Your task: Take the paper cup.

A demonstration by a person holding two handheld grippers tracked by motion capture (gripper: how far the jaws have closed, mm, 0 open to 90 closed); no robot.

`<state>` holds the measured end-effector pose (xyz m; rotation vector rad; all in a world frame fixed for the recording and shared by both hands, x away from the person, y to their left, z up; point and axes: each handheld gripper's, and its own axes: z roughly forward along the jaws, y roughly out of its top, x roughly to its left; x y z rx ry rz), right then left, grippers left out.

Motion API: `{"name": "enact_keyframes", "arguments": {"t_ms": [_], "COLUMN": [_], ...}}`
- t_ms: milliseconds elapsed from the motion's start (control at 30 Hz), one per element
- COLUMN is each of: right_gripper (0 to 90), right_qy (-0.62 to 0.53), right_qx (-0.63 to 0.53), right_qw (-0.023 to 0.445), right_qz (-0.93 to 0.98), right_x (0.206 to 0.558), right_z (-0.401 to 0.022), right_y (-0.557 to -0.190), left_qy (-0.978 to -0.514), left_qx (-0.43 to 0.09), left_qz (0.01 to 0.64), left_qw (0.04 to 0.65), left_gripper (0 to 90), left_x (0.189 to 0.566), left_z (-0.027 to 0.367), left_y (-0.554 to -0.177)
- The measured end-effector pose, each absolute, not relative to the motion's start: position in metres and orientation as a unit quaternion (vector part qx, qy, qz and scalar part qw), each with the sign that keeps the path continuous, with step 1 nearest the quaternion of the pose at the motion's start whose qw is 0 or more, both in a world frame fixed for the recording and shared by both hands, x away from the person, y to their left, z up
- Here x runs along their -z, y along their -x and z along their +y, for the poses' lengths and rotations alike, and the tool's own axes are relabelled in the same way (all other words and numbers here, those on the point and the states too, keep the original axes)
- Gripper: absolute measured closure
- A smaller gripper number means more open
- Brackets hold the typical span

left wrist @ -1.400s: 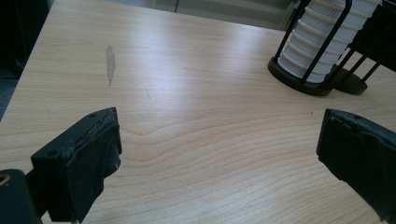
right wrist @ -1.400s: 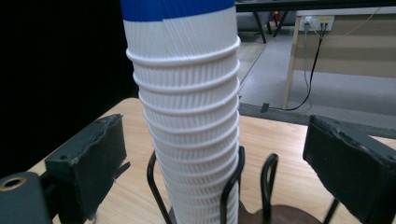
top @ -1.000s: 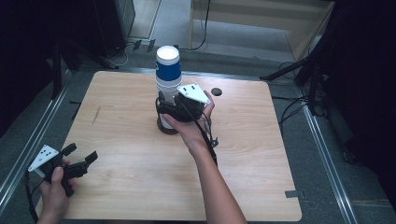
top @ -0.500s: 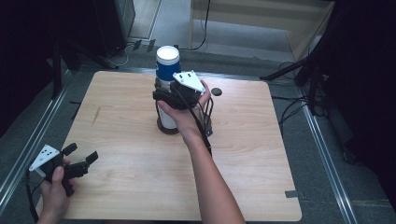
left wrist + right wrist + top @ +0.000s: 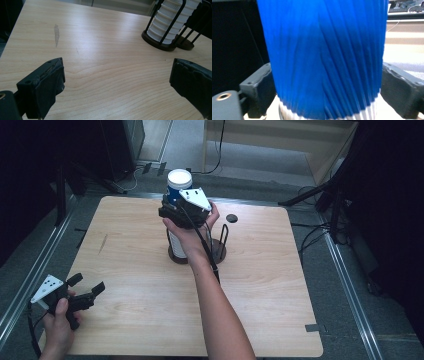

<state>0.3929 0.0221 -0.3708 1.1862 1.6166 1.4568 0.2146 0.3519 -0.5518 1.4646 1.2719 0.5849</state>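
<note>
A blue ribbed paper cup [image 5: 178, 184] tops a stack of white cups [image 5: 175, 242] in a black wire holder near the table's middle. My right gripper [image 5: 172, 204] reaches the blue cup from the near side. In the right gripper view the blue cup [image 5: 324, 57] sits between both pads, which touch its sides; the jaws have just been closing on it. My left gripper [image 5: 90, 284] hovers open at the table's near left corner with nothing between its jaws. The left gripper view shows its open jaws [image 5: 117, 82] over bare wood and the white stack [image 5: 167, 22] far right.
A second, empty black wire holder [image 5: 223, 240] stands right beside the stack. A small black disc [image 5: 231, 218] lies behind it. The wooden table [image 5: 125, 270] has a dark scuff [image 5: 56, 33] at the left. Cables and dark stands surround the table.
My right gripper has climbed from the middle of the stack to the blue cup at the top, and its jaws have drawn in around it. The left gripper has stayed put.
</note>
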Motion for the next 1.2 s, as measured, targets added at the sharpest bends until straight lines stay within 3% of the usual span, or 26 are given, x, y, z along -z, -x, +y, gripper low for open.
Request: {"name": "enact_keyframes", "arguments": {"t_ms": [100,1200], "right_gripper": [16.9,19.3], "right_qy": [-0.446,-0.426], "right_qx": [-0.557,-0.582], "right_qw": [0.339,0.361], "right_qz": [0.613,0.591], "right_x": [0.371,0.337], "right_z": [0.025,0.021], "right_y": [-0.392,-0.385], "left_qy": [-0.614,-0.61], "left_qx": [-0.245,-0.243], "left_qz": [0.532,0.531], "left_qw": [0.529,0.535], "left_gripper": [0.9,0.9], "left_x": [0.552,0.552], "left_z": [0.352,0.353], "left_y": [-0.215,-0.214]}}
